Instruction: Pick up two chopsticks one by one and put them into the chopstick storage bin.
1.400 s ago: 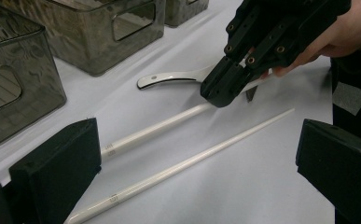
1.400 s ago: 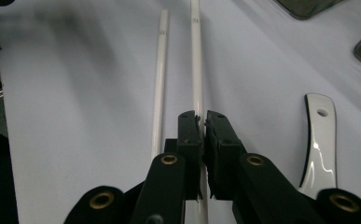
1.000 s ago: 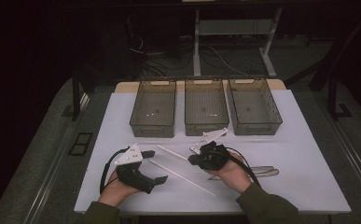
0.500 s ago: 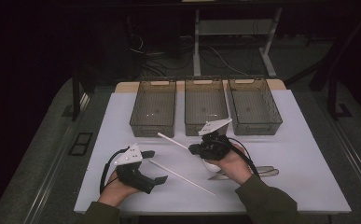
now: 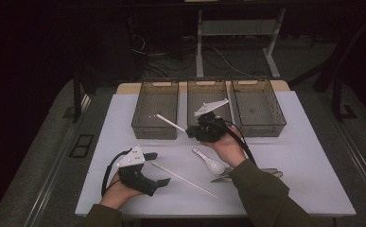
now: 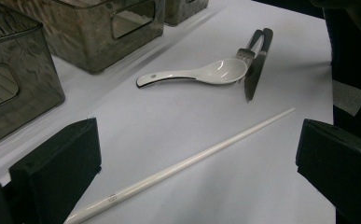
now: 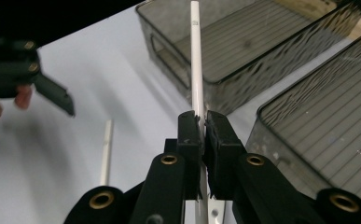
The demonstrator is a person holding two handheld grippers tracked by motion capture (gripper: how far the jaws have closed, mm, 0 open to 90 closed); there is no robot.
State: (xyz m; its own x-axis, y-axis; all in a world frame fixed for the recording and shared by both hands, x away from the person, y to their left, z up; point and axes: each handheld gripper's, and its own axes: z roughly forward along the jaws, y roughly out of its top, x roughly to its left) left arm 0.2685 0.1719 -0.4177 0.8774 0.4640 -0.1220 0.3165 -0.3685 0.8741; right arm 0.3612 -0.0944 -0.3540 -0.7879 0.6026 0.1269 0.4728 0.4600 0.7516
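My right gripper [image 5: 191, 130] is shut on a white chopstick [image 5: 170, 122] and holds it lifted off the white table [image 5: 308, 156], just in front of the bins. The stick's free end points toward the left grey bin [image 5: 155, 111]. In the right gripper view the pads [image 7: 189, 130] clamp the chopstick [image 7: 195, 60], which reaches over the left bin's [image 7: 243, 51] near corner. My left gripper [image 5: 158, 168] rests open at the front left. A second chopstick [image 6: 183, 165] lies on the table between its open jaws, untouched.
A white spoon [image 5: 210, 161], a fork and a knife [image 5: 265, 173] lie on the table right of centre. The middle bin [image 5: 208, 97] and the right bin [image 5: 257, 106] stand beside the left one along the far edge. All three bins look empty.
My right gripper has risen off the table and moved away toward the bins, carrying the chopstick with it. The left gripper has stayed put.
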